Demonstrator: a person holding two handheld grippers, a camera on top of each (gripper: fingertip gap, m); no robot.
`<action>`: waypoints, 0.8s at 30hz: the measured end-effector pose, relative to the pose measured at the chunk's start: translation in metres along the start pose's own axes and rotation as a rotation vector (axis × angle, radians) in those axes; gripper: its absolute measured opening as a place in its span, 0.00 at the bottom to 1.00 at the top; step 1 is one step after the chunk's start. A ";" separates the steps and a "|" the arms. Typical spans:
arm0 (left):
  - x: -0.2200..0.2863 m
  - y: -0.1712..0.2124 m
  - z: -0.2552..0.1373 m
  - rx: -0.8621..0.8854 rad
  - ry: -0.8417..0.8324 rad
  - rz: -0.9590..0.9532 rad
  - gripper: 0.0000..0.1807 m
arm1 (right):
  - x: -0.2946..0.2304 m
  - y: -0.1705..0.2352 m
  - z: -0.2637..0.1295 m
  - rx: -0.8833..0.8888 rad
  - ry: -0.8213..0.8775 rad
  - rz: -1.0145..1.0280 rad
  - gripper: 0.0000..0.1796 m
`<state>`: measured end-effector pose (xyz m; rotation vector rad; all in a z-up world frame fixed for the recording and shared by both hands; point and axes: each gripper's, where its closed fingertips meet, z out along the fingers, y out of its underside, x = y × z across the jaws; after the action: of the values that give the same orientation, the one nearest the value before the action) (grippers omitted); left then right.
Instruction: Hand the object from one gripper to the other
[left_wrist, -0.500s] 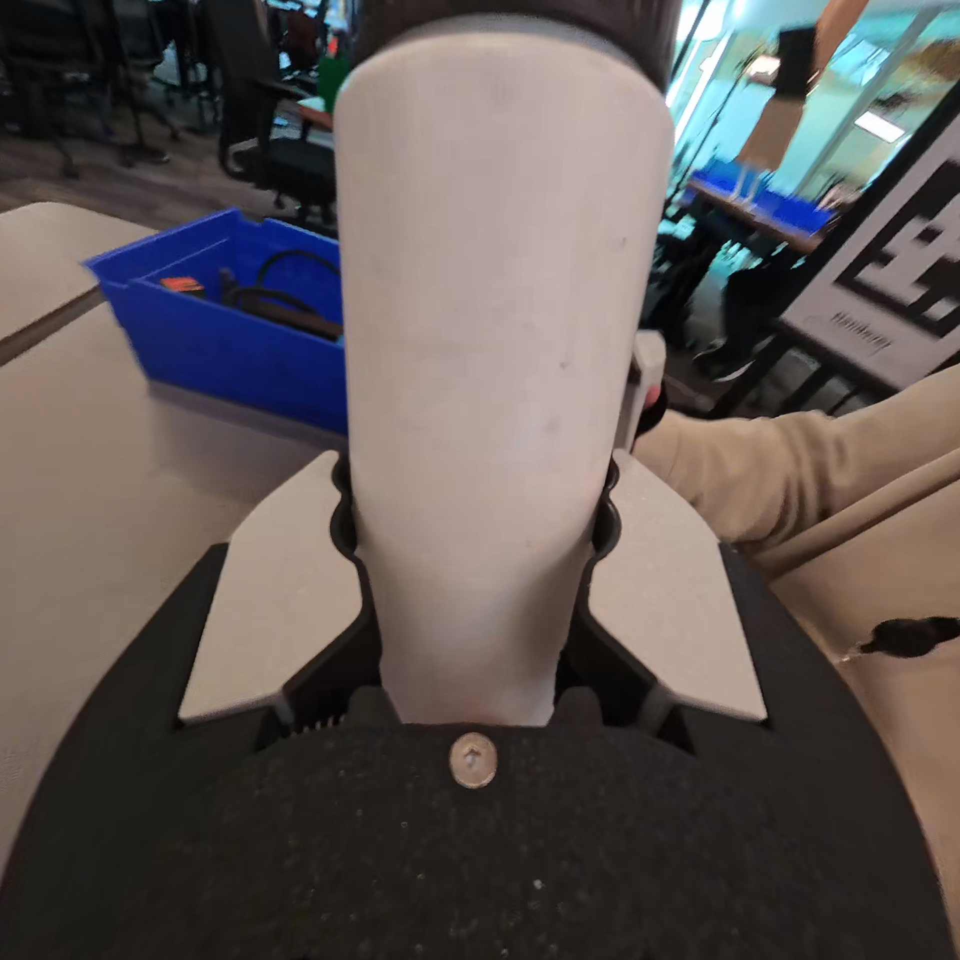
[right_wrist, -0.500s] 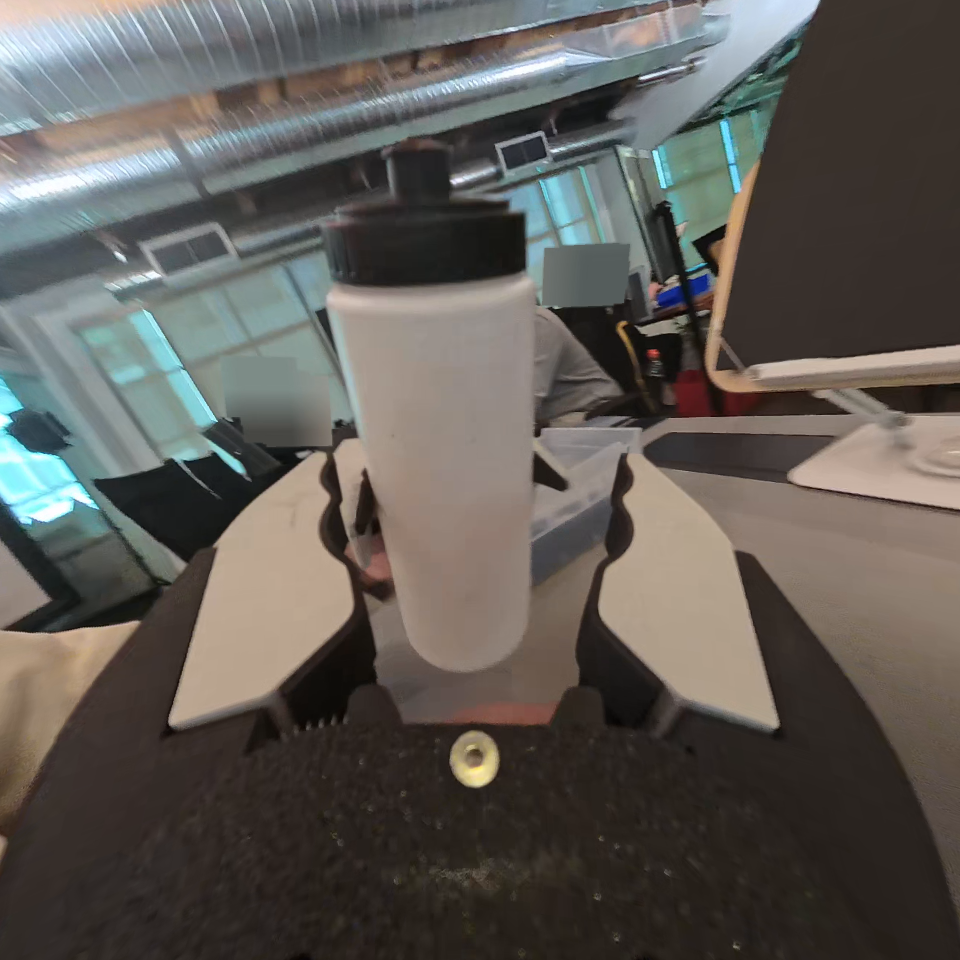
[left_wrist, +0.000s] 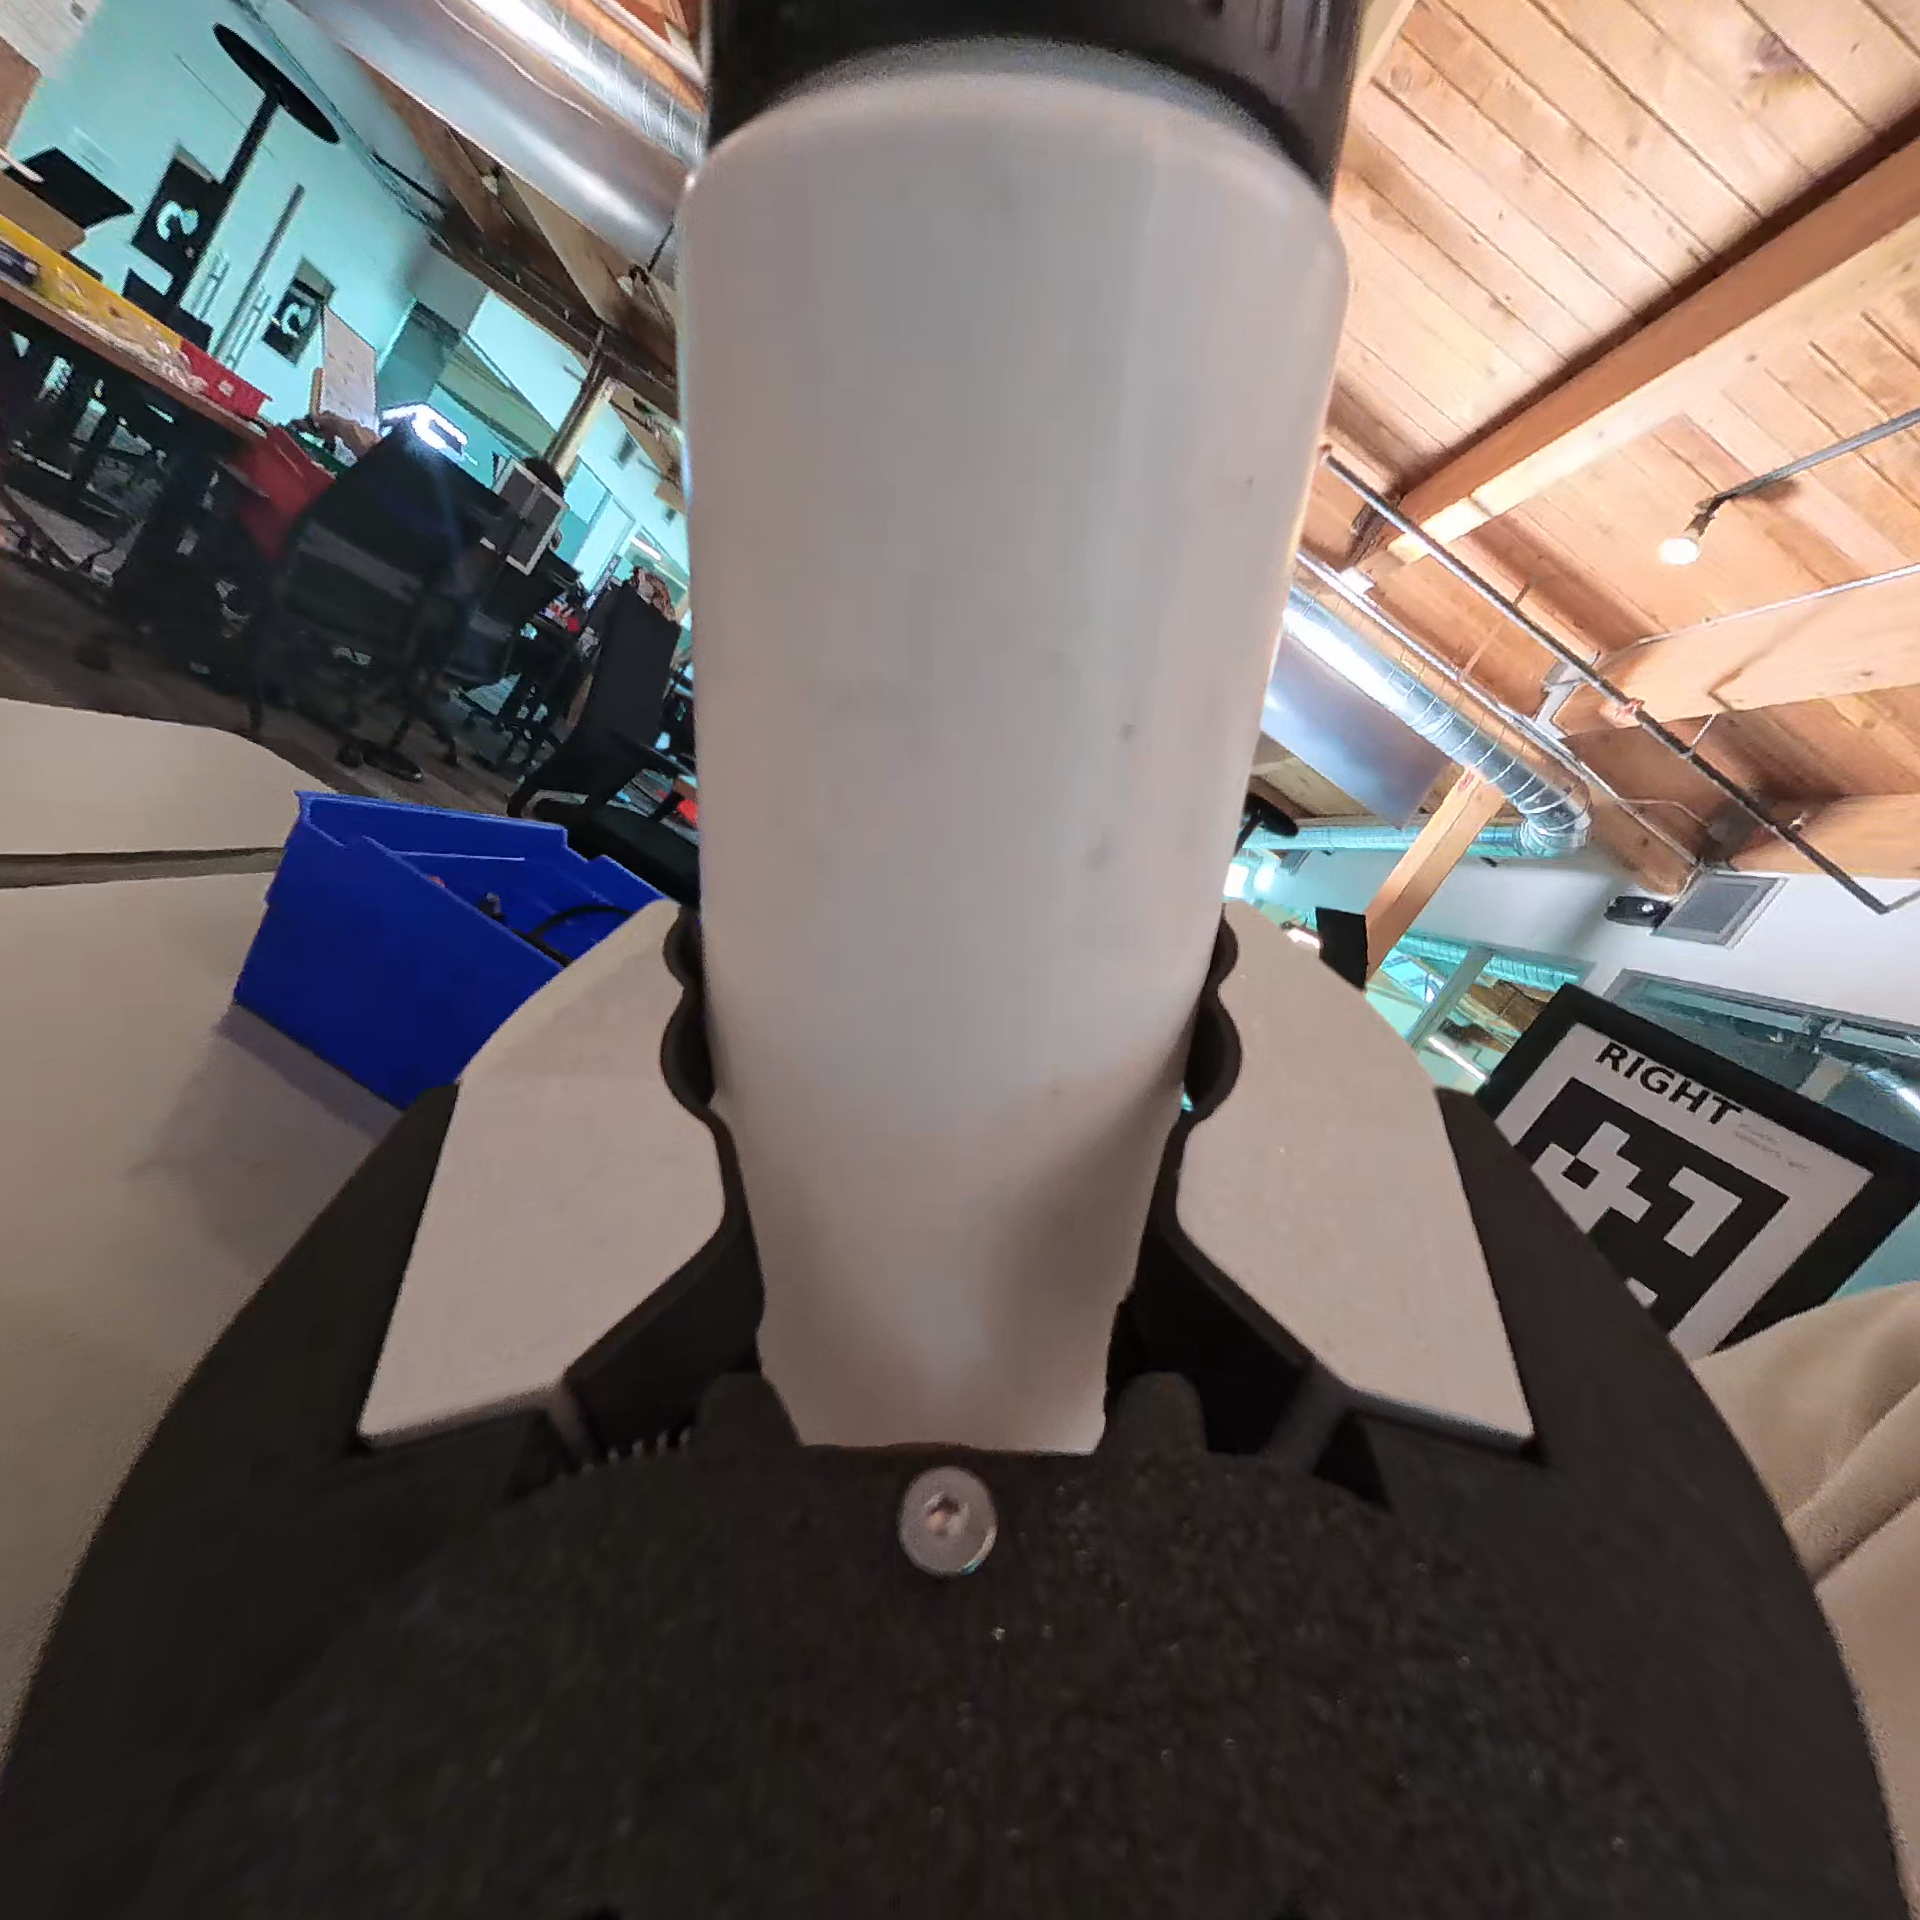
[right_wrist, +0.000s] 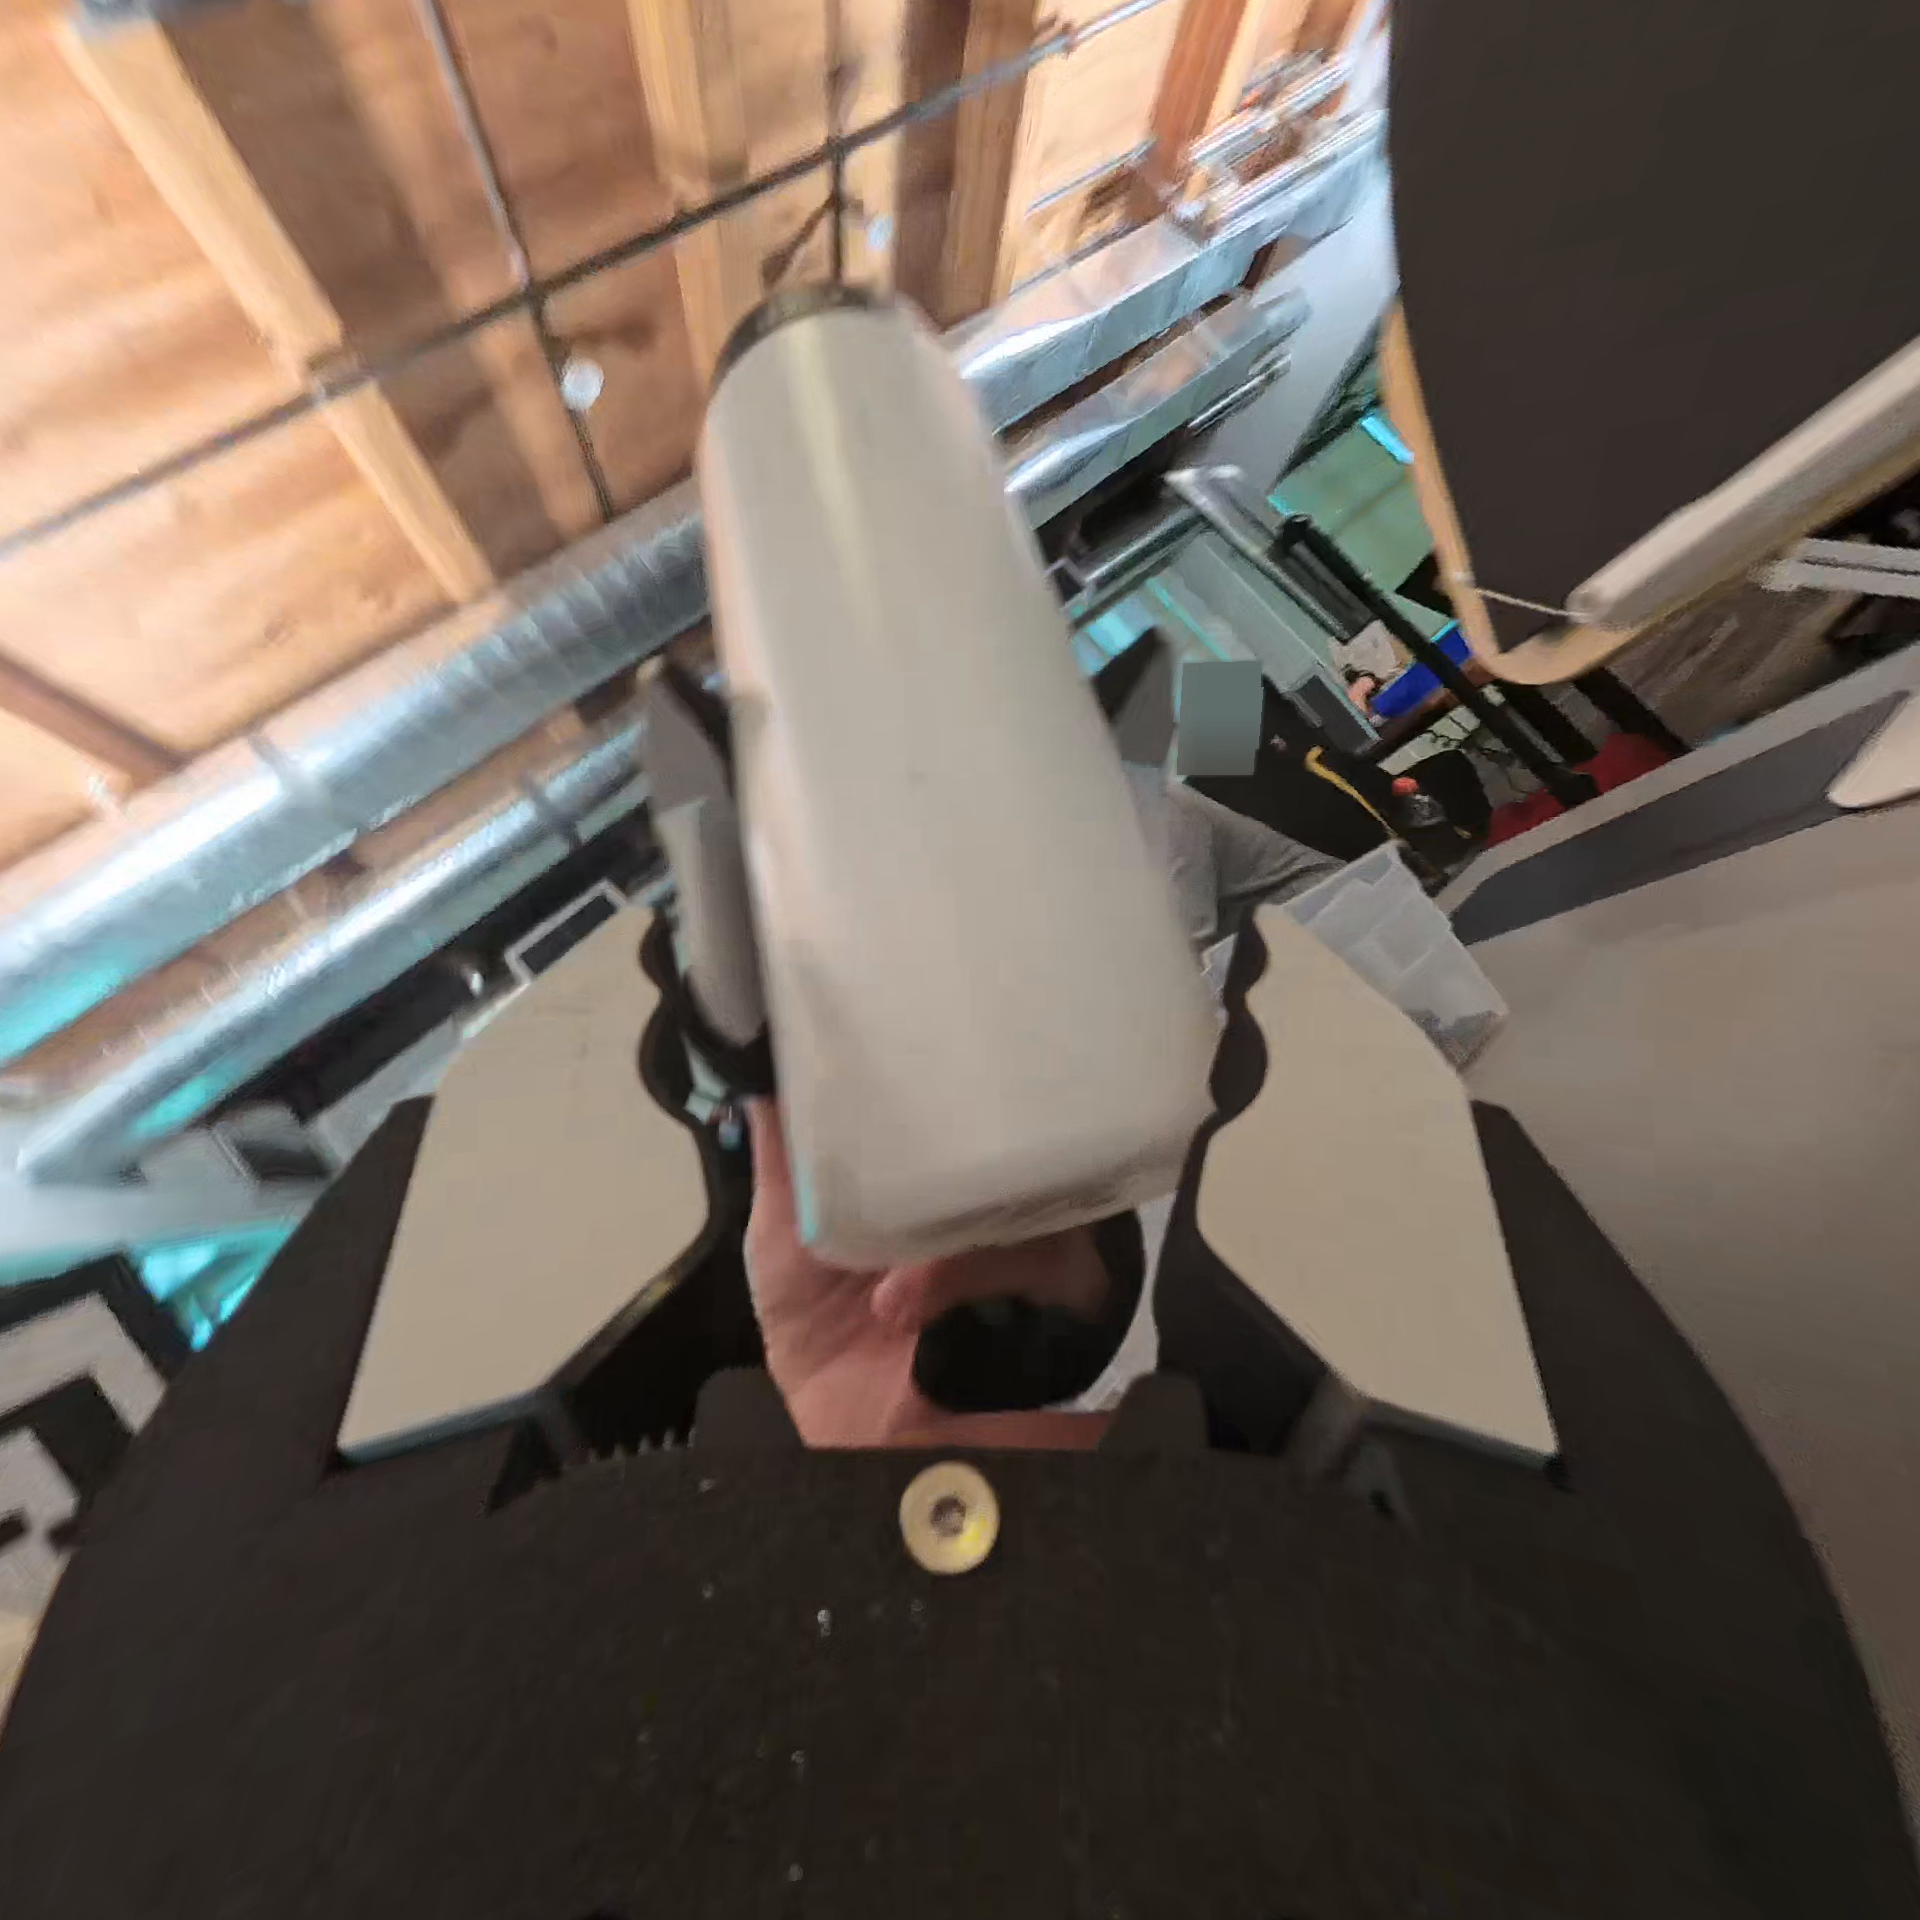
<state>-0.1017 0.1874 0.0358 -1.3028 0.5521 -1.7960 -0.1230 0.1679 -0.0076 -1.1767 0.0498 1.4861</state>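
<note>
Bottle (left_wrist: 997, 675) sits clamped in your left claw (left_wrist: 951, 1049), so bring your wide-open, empty right claw (right_wrist: 951, 1049) squarely around its base before squeezing.

Above you ran a wooden plank ceiling (left_wrist: 1621, 343) with heavy beams, and a silver duct (left_wrist: 1455, 727) hung beneath it — a lamp (left_wrist: 1678, 549) glowed near the duct. Below the duct stood black office chairs (left_wrist: 613, 717) and teal-lit windows (left_wrist: 1455, 966). A blue bin (left_wrist: 405, 966) sat on your pale table (left_wrist: 114, 1195), left of the chairs.
</note>
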 end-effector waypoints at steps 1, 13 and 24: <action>0.001 0.003 0.002 0.010 0.005 -0.001 0.50 | 0.008 -0.001 0.000 0.018 0.024 0.033 0.50; 0.000 0.016 0.002 -0.246 -0.033 0.121 0.50 | 0.002 -0.006 -0.015 -0.147 -0.028 0.007 0.44; -0.014 -0.006 -0.051 -0.563 -0.160 0.095 0.53 | 0.016 0.035 -0.015 -0.503 -0.019 -0.036 0.42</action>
<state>-0.1490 0.1962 0.0138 -1.7412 1.0601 -1.4906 -0.1375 0.1593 -0.0452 -1.5510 -0.3756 1.5232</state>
